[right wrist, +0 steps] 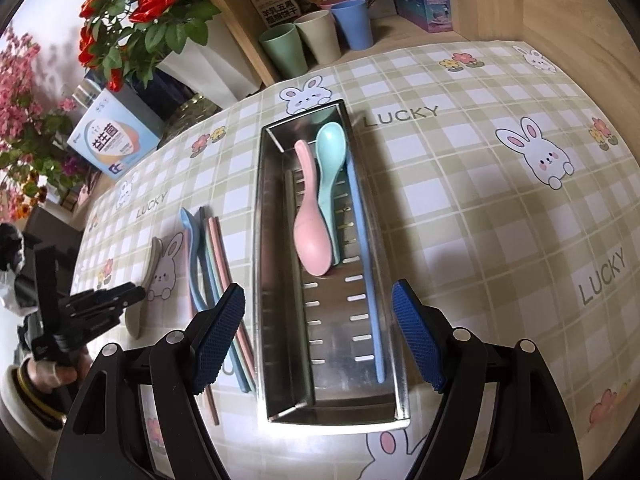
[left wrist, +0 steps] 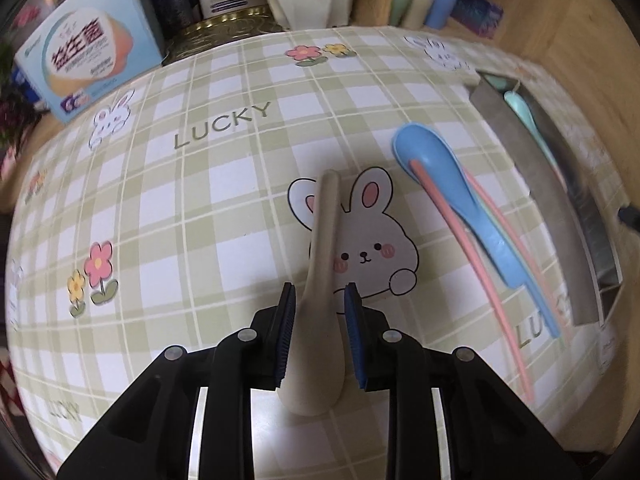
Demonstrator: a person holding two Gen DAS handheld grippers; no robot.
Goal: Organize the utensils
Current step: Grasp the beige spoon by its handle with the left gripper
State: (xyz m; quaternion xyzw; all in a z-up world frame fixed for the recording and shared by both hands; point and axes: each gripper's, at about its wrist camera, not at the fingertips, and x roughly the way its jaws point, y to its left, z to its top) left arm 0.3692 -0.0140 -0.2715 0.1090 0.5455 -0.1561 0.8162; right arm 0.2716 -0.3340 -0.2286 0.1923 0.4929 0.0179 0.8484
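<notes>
A beige spoon (left wrist: pixel 320 280) lies on the checked tablecloth between the pads of my left gripper (left wrist: pixel 320 296); the jaws straddle its bowl end and look slightly apart from it. A blue spoon (left wrist: pixel 448 192) and pink, green and blue chopsticks (left wrist: pixel 496 280) lie to its right. The steel utensil tray (right wrist: pixel 260 280) holds a pink spoon (right wrist: pixel 310 236), a mint spoon (right wrist: pixel 330 156) and a blue chopstick (right wrist: pixel 366 264). My right gripper (right wrist: pixel 318 300) hovers wide open over the tray's near end. The left gripper (right wrist: pixel 120 296) shows at the left of the right wrist view.
Green, beige, blue and pink cups (right wrist: pixel 316 36) stand at the back by a wooden shelf. A blue box (left wrist: pixel 88 40), a gold tin (left wrist: pixel 228 28) and red flowers (right wrist: pixel 136 12) crowd the far left edge. A wooden wall (right wrist: pixel 580 20) bounds the right.
</notes>
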